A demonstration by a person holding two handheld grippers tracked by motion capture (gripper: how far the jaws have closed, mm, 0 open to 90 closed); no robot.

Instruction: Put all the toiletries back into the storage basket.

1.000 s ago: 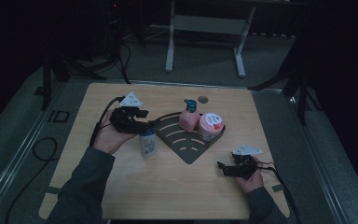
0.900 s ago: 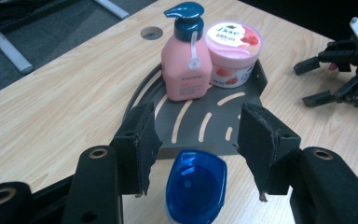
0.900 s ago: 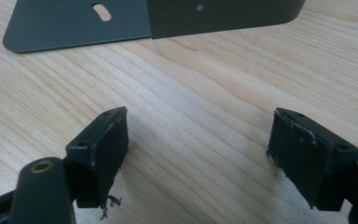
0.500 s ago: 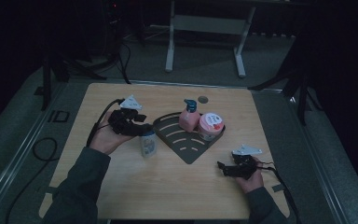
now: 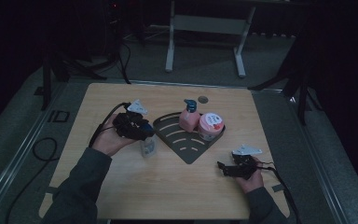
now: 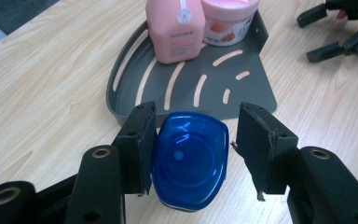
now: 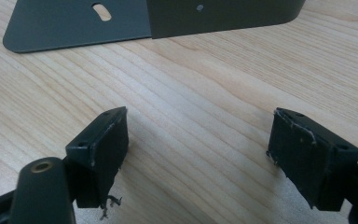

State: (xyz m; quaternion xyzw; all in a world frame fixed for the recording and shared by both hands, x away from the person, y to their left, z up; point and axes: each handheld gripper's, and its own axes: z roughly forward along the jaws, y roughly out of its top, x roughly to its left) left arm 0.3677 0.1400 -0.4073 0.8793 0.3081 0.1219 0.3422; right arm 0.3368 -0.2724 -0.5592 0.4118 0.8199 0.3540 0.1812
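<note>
A small clear bottle (image 5: 148, 146) stands on the wooden table just left of the dark grey corner tray (image 5: 186, 145). Its blue cap (image 6: 189, 165) sits between the jaws of my left gripper (image 6: 198, 112). The left pad rests against the cap and the right pad stands a little off it, so the gripper is open. In the high view my left gripper (image 5: 142, 133) hovers over the bottle's top. My right gripper (image 5: 223, 168) lies low on the table near the tray's front right, open and empty (image 7: 199, 119).
On the tray (image 6: 251, 79) stand a pink pump bottle (image 5: 189, 119) and a pink tub (image 5: 210, 126) at its back wall. The tray's corner (image 7: 74, 28) lies ahead of the right jaws. A small round disc (image 5: 203, 99) lies behind the tray.
My left gripper has edged slightly down and toward the bottle, coming in over its cap. The right hand has stayed put.
</note>
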